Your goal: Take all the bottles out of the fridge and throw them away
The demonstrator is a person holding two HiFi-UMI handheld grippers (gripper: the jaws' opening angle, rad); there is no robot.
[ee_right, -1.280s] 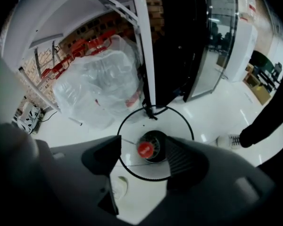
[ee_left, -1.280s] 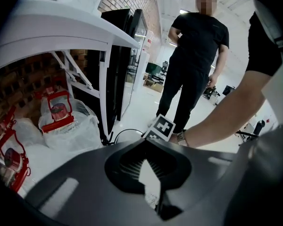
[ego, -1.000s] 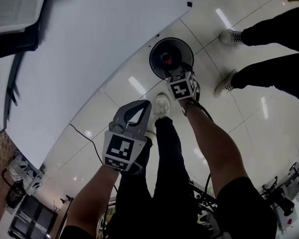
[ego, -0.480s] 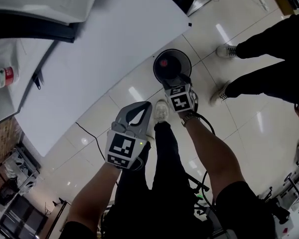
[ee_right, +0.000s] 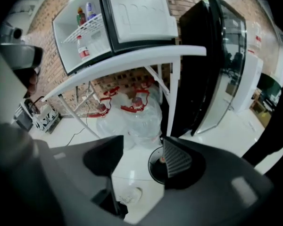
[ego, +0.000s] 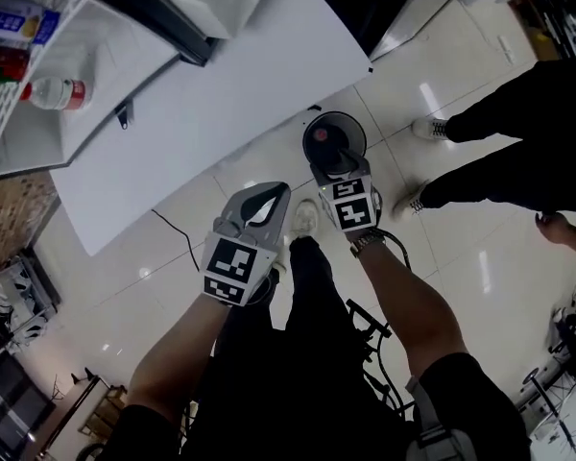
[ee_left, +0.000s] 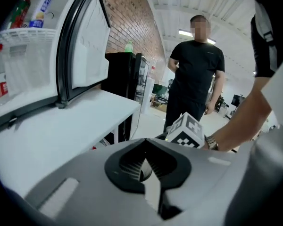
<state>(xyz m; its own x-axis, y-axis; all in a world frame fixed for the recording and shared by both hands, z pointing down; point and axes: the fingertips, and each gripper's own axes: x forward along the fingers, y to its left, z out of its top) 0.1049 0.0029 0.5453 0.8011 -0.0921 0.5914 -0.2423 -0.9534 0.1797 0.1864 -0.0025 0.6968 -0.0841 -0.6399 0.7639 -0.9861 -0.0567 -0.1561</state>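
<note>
floor: pale glossy tile; white table (ego: 221,84) carries the open fridge (ee_right: 96,41).
right claw (ee_right: 140,161): spread, empty, jaws just been closing slightly; bin (ee_right: 154,167) shows through the gap.
left claw (ee_left: 143,167): pressed together, empty.
bottles: red-label bottle (ego: 58,92) on the fridge shelf, upper-shelf bottles (ee_right: 80,17) above; none held.
risk: i judge a narrowed claw could knock a bottle off the wire shelf.
views: only my right gripper view shows clear bags (ee_right: 141,114) under the table; left shows a bystander (ee_left: 196,65).

Two big clear water jugs (ee_right: 140,113) with red handles sit on the pale tiled floor (ego: 480,257) under the white counter (ego: 221,94), before a brick wall (ee_left: 132,18), while a person in black (ee_left: 196,69) stands nearby.
</note>
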